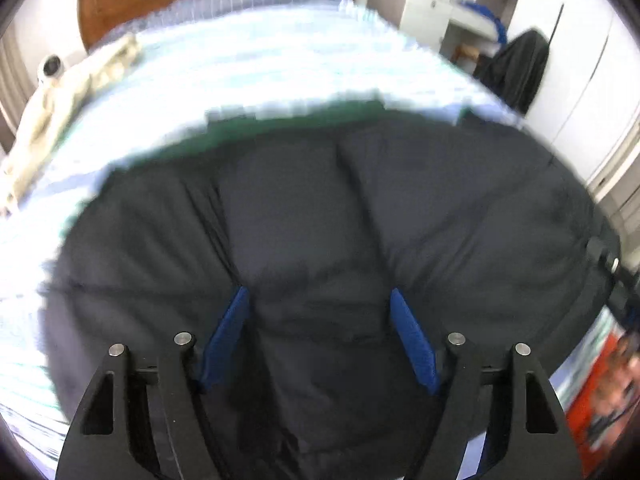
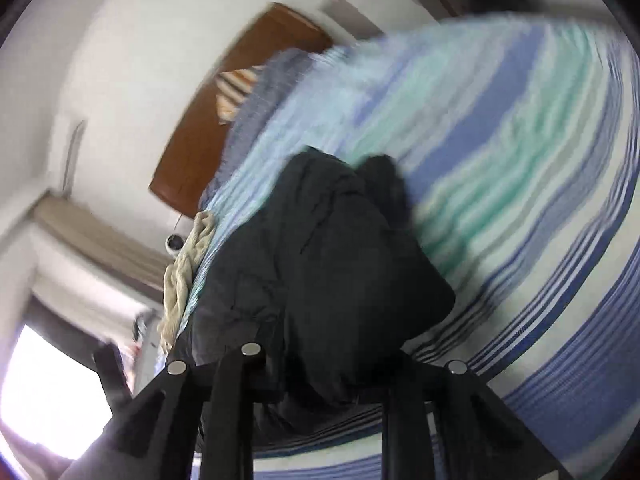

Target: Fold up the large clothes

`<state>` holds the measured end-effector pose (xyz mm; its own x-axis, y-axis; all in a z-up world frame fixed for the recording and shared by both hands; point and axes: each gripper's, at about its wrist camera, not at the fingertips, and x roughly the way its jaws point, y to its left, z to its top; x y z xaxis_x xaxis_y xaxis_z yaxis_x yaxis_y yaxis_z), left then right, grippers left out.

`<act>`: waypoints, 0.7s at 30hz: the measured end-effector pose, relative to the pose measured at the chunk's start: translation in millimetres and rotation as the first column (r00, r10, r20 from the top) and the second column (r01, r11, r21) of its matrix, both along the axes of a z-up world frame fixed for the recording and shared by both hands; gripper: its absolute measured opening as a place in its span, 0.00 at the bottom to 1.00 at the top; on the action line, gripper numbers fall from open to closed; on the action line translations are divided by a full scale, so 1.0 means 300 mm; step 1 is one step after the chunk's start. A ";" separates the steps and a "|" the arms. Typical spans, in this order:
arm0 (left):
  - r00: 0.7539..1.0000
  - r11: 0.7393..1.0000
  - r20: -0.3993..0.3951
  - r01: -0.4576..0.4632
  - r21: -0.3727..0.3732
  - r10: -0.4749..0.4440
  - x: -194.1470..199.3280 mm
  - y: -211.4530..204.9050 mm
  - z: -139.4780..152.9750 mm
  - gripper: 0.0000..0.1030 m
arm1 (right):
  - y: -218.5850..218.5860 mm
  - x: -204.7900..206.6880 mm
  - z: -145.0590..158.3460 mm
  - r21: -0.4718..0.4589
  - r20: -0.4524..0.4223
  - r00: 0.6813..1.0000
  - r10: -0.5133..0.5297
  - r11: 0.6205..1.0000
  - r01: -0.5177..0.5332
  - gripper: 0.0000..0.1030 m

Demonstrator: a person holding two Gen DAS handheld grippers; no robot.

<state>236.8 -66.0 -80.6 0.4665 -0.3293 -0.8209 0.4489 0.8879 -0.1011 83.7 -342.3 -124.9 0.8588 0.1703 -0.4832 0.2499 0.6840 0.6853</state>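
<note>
Lying across the striped bedspread (image 1: 248, 68) is your dark padded jacket (image 1: 320, 220), spread wide in the left wrist view and bunched into a raised heap (image 2: 320, 248) in the right one. Around it you have a cream cloth (image 1: 68, 92) strung along the bed's far left edge, a wooden headboard (image 1: 132, 4) beyond, and another dark garment (image 1: 516, 68) draped near the white cupboards (image 1: 580, 80). Nothing lies between your grippers and the jacket. Your left gripper (image 1: 320, 304) points steeply down over the jacket's middle, its blue pads (image 1: 412, 340) set well apart with only jacket fabric seen below them. Your right gripper (image 2: 320, 380) is rolled to one side; black fabric covers its fingertips, and its jaws are pinched closed on that jacket fold.
</note>
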 end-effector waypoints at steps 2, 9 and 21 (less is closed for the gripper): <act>0.999 0.998 0.007 0.037 -0.047 -0.037 0.008 -0.010 0.116 0.79 | 0.072 -0.003 0.087 -0.131 0.040 0.998 0.041 0.991 -0.036 0.20; 0.943 0.943 -0.051 0.324 -0.079 -0.328 0.032 -0.212 0.475 0.83 | 0.389 -0.001 0.342 -0.538 0.119 0.957 0.263 0.827 -0.161 0.20; 0.893 0.827 -0.089 0.444 0.345 -0.442 -0.120 -0.320 0.478 0.90 | 0.833 0.009 0.445 -0.860 0.033 0.846 0.532 0.447 -0.248 0.20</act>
<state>200.8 -162.1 62.7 0.3349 -0.1937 -0.9221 0.8028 0.5711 0.1716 86.6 -92.4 8.6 0.9126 0.1851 -0.3647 -0.2812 0.9315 -0.2308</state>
